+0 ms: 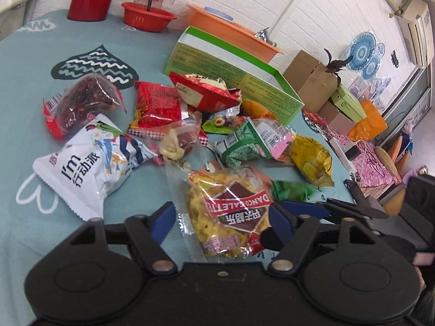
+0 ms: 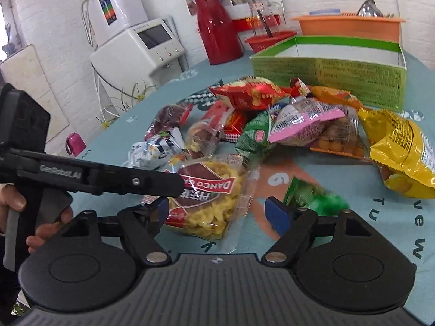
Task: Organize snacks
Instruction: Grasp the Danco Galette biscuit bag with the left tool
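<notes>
Clear crinkly snack packet of yellow curls, red-brown label, between spread left tool, right tool likewise apart

This is a lived-in home, in a dining or kitchen corner. A round table wears a teal printed cloth and carries a red thermos jug, a red plastic basin and an orange plastic tub. Against the white-painted brick wall stands a white countertop appliance with a screen. Cardboard boxes are stacked beside the table, blue patterned plates hang on the wall, and an air conditioner is mounted high up.
</notes>
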